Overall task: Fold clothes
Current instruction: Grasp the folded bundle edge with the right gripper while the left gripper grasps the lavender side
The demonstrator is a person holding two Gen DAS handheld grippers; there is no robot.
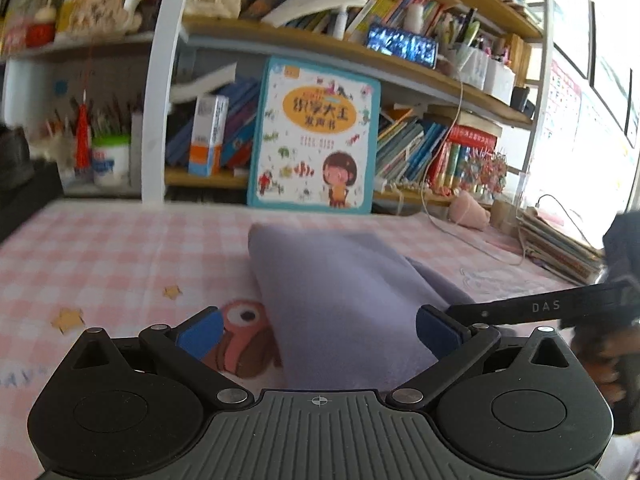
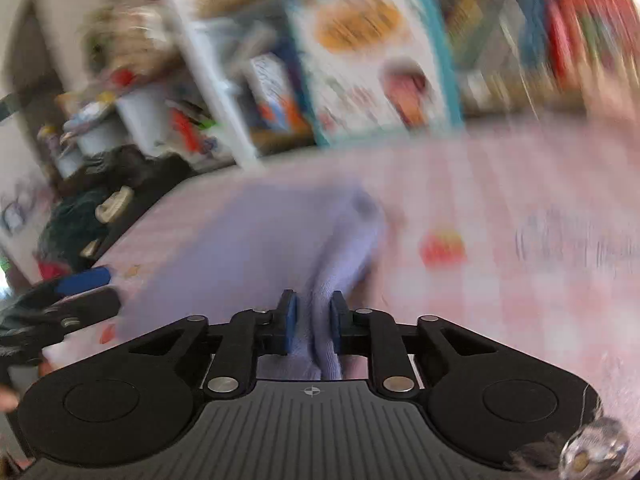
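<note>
lavender cloth [image 2: 256, 248] pinched by "das"-marked right gripper [image 2: 313, 322].

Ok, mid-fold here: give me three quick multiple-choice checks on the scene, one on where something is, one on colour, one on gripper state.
1. Where does the picture book stand?
A. flat on the cloth
B. upright behind the table, against the shelves
C. in the left gripper

2. What colour is the cloth?
A. lilac
B. dark green
C. bright yellow

3. How do the grippers stand?
A. both open
B. both shut on the cloth
C. left gripper open, right gripper shut on the cloth

Answers: 1 B, since the book leans upright at the far edge of the pink checked table. 2 A, since the fabric reads pale purple in both views. 3 C, since the left pads sit wide apart over the cloth while the right pads pinch a bunched fold.
</note>
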